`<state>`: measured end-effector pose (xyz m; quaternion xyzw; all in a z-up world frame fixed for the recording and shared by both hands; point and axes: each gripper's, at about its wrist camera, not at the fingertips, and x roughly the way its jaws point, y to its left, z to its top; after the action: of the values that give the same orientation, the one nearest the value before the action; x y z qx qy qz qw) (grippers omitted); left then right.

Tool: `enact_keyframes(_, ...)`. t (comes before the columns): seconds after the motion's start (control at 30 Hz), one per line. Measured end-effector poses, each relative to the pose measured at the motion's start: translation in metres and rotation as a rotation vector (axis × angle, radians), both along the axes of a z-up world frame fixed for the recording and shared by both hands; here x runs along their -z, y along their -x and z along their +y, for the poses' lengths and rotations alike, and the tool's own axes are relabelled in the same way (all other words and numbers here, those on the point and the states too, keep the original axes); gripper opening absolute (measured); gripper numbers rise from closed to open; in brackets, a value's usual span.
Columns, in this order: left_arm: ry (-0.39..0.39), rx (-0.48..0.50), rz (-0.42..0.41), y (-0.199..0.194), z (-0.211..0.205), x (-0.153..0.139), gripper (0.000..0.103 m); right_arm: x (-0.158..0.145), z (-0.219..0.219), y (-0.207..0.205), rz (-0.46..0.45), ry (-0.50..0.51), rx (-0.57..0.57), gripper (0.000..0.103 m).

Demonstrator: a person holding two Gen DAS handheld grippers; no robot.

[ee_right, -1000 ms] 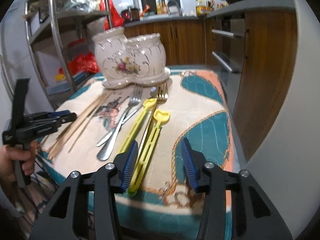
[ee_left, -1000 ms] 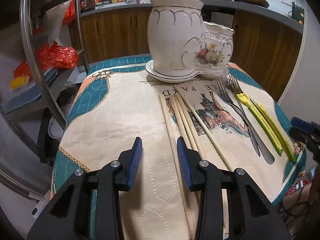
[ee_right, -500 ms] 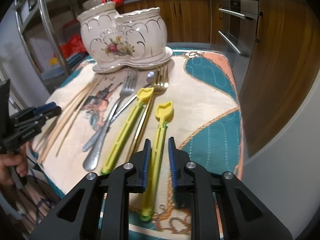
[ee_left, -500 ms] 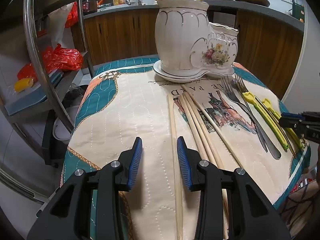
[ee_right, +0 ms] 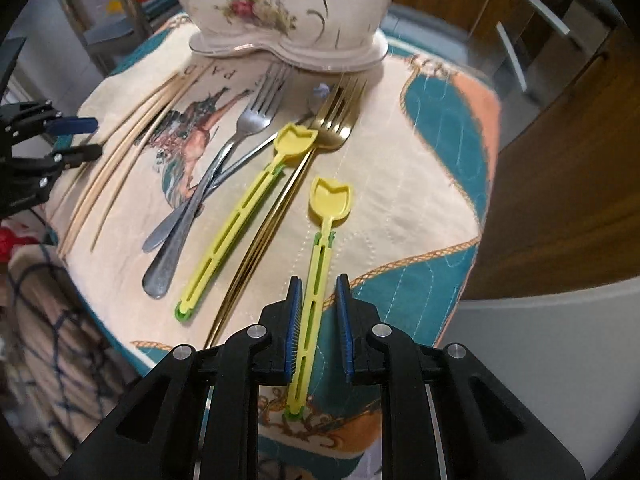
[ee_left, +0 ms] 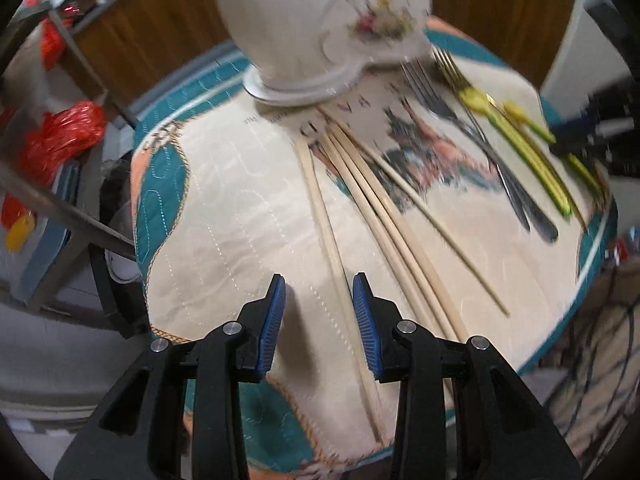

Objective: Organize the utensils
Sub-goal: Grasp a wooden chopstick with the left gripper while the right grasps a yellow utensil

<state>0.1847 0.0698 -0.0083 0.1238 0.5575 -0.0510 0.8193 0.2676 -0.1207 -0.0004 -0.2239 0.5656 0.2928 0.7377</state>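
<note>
A white floral ceramic utensil holder (ee_right: pixel 284 12) stands at the far side of a cloth-covered table (ee_right: pixel 440 132); it also shows in the left wrist view (ee_left: pixel 320 20). Several wooden chopsticks (ee_left: pixel 372 204), a silver fork (ee_right: pixel 212 184), a gold fork (ee_right: pixel 332 120) and two yellow spoons lie in front of it. My right gripper (ee_right: pixel 318 308) straddles the handle of the nearer yellow spoon (ee_right: pixel 320 264), jaws narrowly apart, not clamped. My left gripper (ee_left: pixel 318 312) is open low over the leftmost chopstick (ee_left: pixel 328 232), which runs between its jaws.
A metal shelf rack (ee_left: pixel 76 92) with red bags (ee_left: pixel 60 136) stands left of the table. Wooden cabinets (ee_right: pixel 560 140) with drawer handles stand behind and to the right. The table edge drops off close under both grippers.
Both grippers have tilted down and moved closer to the table. The left now straddles the leftmost chopstick. The right stays narrowed around the yellow spoon's handle and is further along it.
</note>
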Motion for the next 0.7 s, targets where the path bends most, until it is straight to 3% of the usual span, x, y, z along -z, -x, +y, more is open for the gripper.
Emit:
enact_keyframes(0.13, -0.015, 0.034, 0.099, -0.009, -0.002, 0.000, 0.035, 0.000, 0.007, -0.007, 0.055, 0.057, -0.017, 0.019)
enact_keyframes(0.37, 0.040, 0.022, 0.224, -0.025, 0.005, 0.003, 0.033, 0.001, 0.026, -0.011, 0.070, 0.161, -0.040, 0.019)
enact_keyframes(0.5, 0.071, 0.004, 0.225, -0.019, 0.009, 0.005, 0.030, 0.001, 0.025, -0.013, 0.089, 0.122, -0.019, 0.013)
enact_keyframes(0.7, 0.126, -0.035, 0.152, -0.005, 0.019, 0.006, 0.006, 0.000, 0.005, -0.013, 0.096, 0.010, 0.031, 0.011)
